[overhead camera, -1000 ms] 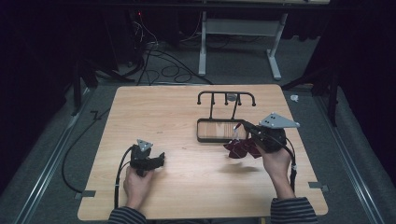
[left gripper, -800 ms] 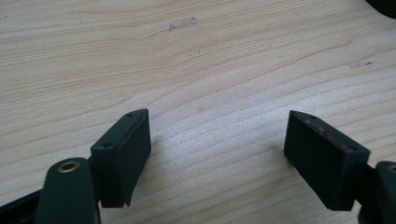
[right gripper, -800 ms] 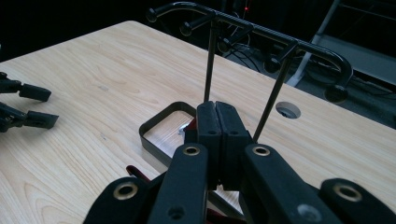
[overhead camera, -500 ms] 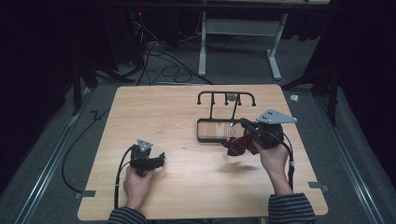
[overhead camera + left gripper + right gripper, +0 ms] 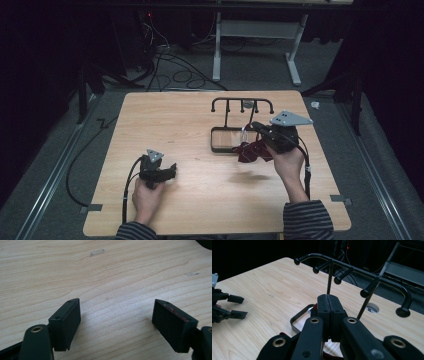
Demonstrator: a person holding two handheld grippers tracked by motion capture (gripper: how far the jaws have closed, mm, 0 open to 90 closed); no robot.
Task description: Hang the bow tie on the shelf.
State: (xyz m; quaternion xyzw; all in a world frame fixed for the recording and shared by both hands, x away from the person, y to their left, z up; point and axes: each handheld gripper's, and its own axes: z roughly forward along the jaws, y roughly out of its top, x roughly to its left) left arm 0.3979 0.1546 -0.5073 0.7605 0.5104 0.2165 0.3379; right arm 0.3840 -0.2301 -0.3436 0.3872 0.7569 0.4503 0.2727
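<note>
A black hook rack stands on a tray base at the table's middle right. My right gripper hovers just in front of it, jaws pressed together, and a dark red fabric item with a pale loop hangs from it over the tray's right end. In the right gripper view the shut jaws point at the rack's post, below the hooks. My left gripper rests low on the near left of the table. Its jaws stand wide apart over bare wood.
The wooden table has bare room at its left and front. Cables and a white desk frame lie on the dark floor beyond the far edge. Black cords trail from both grippers toward the near edge.
My right gripper has shifted slightly up and left toward the rack, carrying the dark red item with it. The left gripper has stayed where it was.
</note>
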